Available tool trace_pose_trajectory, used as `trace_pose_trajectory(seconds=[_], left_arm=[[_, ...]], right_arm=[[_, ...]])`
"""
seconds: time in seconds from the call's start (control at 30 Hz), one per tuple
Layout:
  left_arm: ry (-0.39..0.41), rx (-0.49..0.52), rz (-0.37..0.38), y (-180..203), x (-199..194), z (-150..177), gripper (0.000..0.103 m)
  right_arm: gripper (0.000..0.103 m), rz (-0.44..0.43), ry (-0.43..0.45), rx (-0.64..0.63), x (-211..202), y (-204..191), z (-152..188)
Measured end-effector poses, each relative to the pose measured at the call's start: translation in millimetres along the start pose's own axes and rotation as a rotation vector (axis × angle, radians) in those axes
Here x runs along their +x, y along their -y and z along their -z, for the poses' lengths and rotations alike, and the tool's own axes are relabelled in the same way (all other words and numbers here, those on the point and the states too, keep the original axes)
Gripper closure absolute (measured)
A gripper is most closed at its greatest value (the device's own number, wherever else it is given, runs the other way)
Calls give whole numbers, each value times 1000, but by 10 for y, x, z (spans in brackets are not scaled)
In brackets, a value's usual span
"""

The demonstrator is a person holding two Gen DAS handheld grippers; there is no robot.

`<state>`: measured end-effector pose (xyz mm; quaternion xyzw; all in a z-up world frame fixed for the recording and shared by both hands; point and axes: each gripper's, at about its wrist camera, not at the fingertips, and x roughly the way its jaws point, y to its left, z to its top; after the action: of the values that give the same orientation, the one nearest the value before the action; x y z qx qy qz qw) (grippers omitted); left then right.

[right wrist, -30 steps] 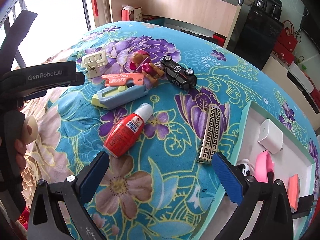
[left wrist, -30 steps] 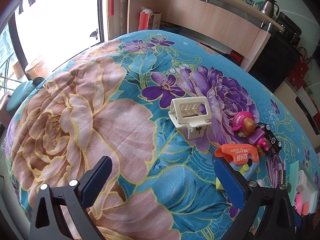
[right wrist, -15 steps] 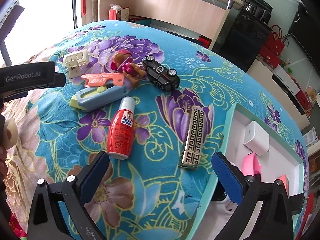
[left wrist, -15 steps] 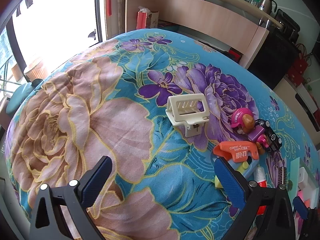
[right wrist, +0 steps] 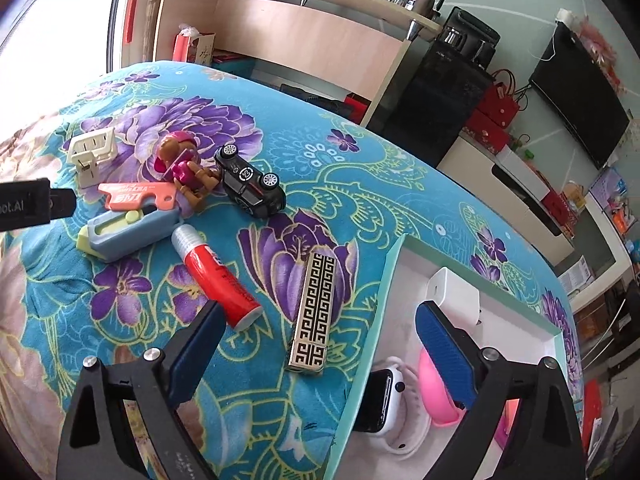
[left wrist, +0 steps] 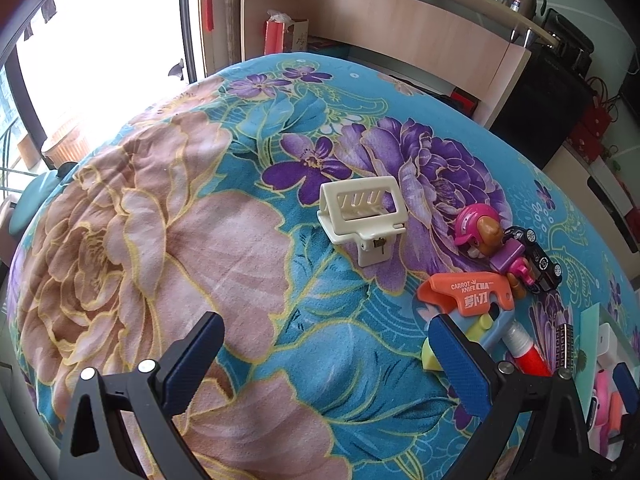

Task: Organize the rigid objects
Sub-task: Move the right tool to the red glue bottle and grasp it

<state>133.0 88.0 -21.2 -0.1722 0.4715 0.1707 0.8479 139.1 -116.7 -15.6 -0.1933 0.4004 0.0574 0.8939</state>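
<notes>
Loose objects lie on a flowered bedspread: a cream clip (left wrist: 362,216) (right wrist: 93,151), a pink-helmet toy figure (left wrist: 486,240) (right wrist: 182,164), a black toy car (right wrist: 250,186), an orange carrot knife (left wrist: 466,294) (right wrist: 134,196), a blue and yellow box cutter (right wrist: 128,232), a red tube (right wrist: 220,276) and a black-and-gold patterned bar (right wrist: 314,312). My left gripper (left wrist: 324,346) is open and empty, short of the clip. My right gripper (right wrist: 320,334) is open and empty, hovering over the patterned bar and the edge of the white tray (right wrist: 384,276).
The tray holds a white charger (right wrist: 454,294), a white smartwatch (right wrist: 384,404) and a pink object (right wrist: 434,396). A wooden headboard shelf (right wrist: 304,36) and dark cabinets (right wrist: 452,96) stand beyond the bed. The left gripper's body (right wrist: 28,208) shows at the right view's left edge.
The right gripper has moved right and forward, so the patterned bar and tray edge now lie between its fingers. The left gripper drifted slightly; both stay open.
</notes>
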Motion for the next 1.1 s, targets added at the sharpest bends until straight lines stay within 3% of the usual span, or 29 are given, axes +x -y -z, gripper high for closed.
trace_pose_trajectory(seconds=[0.2, 0.27, 0.43, 1.1], left_arm=[[14, -24, -6, -63, -35, -22, 0], [19, -35, -12, -98, -46, -30, 0], [35, -56, -25, -186, -80, -52, 0], [-3, -97, 15, -315, 36, -71, 0]], right_arm=[[8, -208, -28, 216, -24, 61, -34], [13, -224, -45, 254, 0, 19, -31], [14, -264, -78, 325, 79, -129, -39], [14, -96, -106, 476, 405, -376, -217]])
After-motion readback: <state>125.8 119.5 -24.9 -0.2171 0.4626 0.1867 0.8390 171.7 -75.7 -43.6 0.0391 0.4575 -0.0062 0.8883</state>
